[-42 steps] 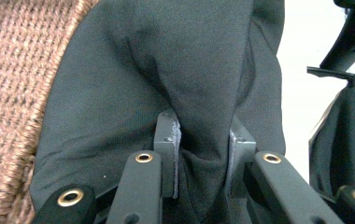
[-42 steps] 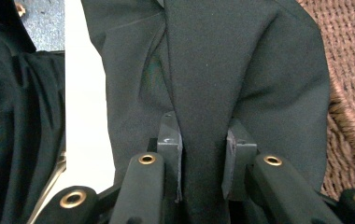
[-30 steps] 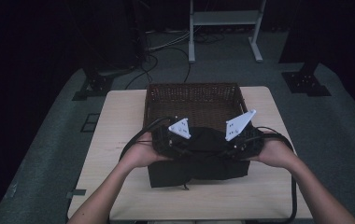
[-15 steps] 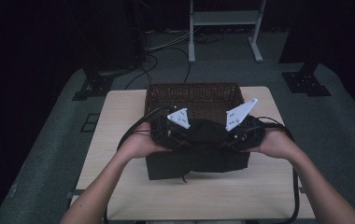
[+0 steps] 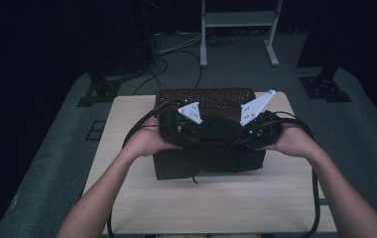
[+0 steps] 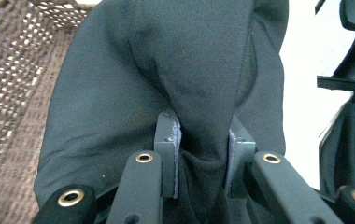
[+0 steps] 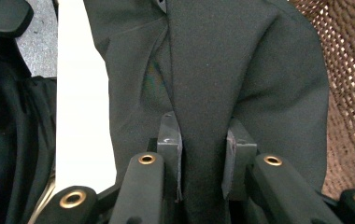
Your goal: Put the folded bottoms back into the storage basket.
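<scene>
Fingers (image 6: 168, 140) either side of black cloth (image 6: 189, 70)

Setting: a lab or recording studio, dim and dark-walled.

A single pale wooden table (image 5: 216, 198) stands on grey carpet-like flooring (image 5: 57, 163) amid blackness. Loose cables (image 5: 176, 49) trail across the floor behind it. Black stand bases (image 5: 325, 89) sit at both sides, and the legs of a white metal frame (image 5: 238, 29) rise at the back. No household furnishings around.
</scene>
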The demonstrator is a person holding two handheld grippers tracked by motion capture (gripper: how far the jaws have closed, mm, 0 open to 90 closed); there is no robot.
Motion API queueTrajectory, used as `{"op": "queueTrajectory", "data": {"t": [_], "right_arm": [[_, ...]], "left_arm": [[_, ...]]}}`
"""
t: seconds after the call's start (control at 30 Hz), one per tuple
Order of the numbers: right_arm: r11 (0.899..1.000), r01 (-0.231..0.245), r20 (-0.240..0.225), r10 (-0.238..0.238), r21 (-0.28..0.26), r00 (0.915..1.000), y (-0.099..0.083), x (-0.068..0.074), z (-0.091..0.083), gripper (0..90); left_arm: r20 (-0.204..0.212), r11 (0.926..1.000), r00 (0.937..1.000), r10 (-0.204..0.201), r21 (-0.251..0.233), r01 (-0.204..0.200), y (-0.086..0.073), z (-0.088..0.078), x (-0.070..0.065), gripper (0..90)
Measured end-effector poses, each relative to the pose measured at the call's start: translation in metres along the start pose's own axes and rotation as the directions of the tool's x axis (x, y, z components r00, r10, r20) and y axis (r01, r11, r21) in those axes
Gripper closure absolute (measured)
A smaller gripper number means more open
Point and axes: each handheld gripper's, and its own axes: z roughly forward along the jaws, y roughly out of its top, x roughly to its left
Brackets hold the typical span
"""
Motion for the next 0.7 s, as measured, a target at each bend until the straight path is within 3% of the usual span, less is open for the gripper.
{"op": "queueTrajectory", "data": {"t": [0.3, 0.7], "right_arm": [[1.000, 0.011, 0.017, -0.011, 0.000, 0.9998, 0.022, -0.011, -0.013, 72.1], [1.000, 0.009, 0.031, -0.010, 0.010, 0.9995, 0.036, -0.032, -0.018, 72.1]], "left_arm": [[-0.022, 1.0000, 0.9997, 0.002, -0.002, -0.002, 0.009, -0.020, 0.015, 71.9], [-0.042, 0.9999, 0.9991, 0.008, 0.008, -0.008, 0.017, -0.026, 0.037, 71.9]]}}
